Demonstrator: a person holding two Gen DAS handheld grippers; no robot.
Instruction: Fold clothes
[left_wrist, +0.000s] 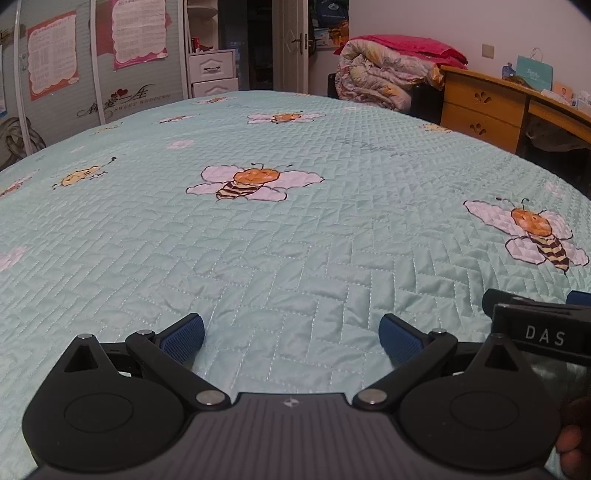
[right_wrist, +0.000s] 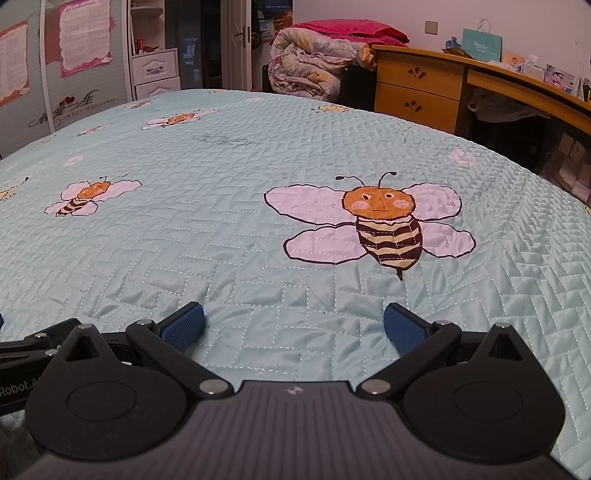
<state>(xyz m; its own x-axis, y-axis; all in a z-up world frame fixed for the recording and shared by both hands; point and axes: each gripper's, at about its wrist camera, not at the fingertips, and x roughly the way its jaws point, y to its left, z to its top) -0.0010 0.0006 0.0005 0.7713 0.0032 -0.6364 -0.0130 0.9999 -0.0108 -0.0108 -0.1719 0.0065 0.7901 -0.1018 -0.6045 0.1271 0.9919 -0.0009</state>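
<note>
A: What do your left tongs (left_wrist: 291, 336) and right tongs (right_wrist: 293, 326) grip?

B: Nothing. Both stand fully spread, ribbed blue pads (left_wrist: 184, 334) bare, above the quilted, glossy bee-print bedspread (right_wrist: 229, 240). You see no clothes in either view.

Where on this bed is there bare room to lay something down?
Nearly all of the bee-print quilt is bare, from both open tools to its far edge. Crowded spots lie off it: the bedding pile and cluttered desk.
</note>
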